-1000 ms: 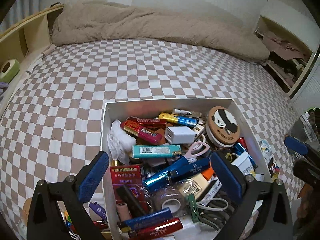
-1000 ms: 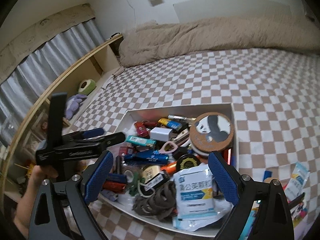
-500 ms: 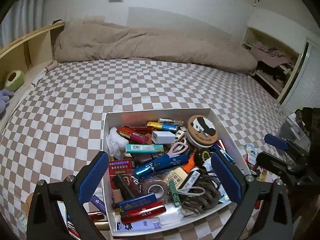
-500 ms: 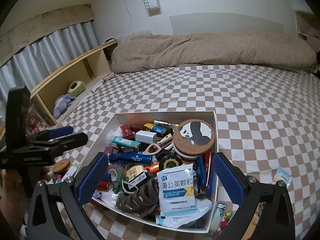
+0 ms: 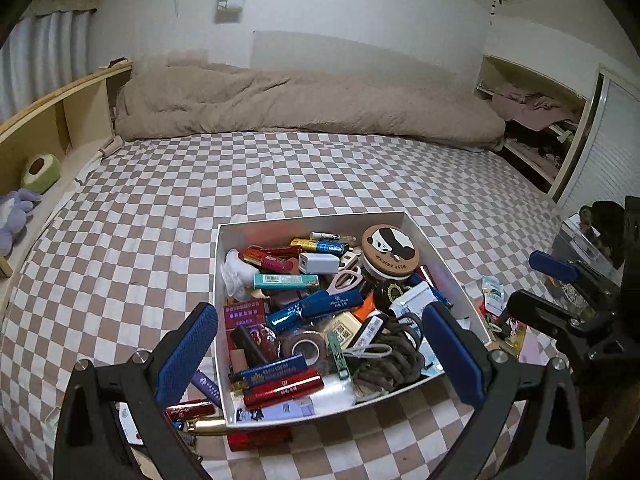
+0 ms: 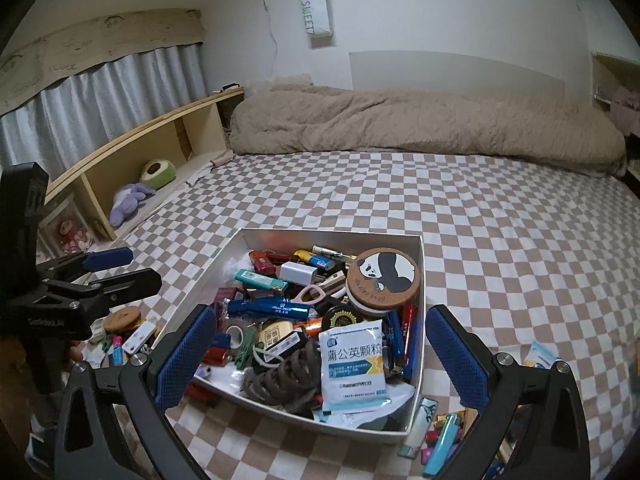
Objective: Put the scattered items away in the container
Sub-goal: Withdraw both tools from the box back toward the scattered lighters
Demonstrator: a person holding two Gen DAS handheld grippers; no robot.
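White box (image 6: 417, 368) on checkered bed (image 5: 160, 208), packed w/ misc: panda-lid tin (image 6: 383, 278), white sachet (image 6: 354, 364), blue tube (image 5: 316, 308). Loose bits beside both sides. Left gripper (image 5: 320, 354) spread, nothing btwn jaws. Right gripper (image 6: 320, 354) spread wide, nothing held.

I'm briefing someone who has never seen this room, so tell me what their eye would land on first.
First comes the white box crammed with small things, sitting on the checked bedspread, with a round panda-printed lid in its far right corner and a white sachet on top near the front. More clutter lies loose on the bedspread beside the box. Behind it, a rumpled beige duvet runs along the wall.
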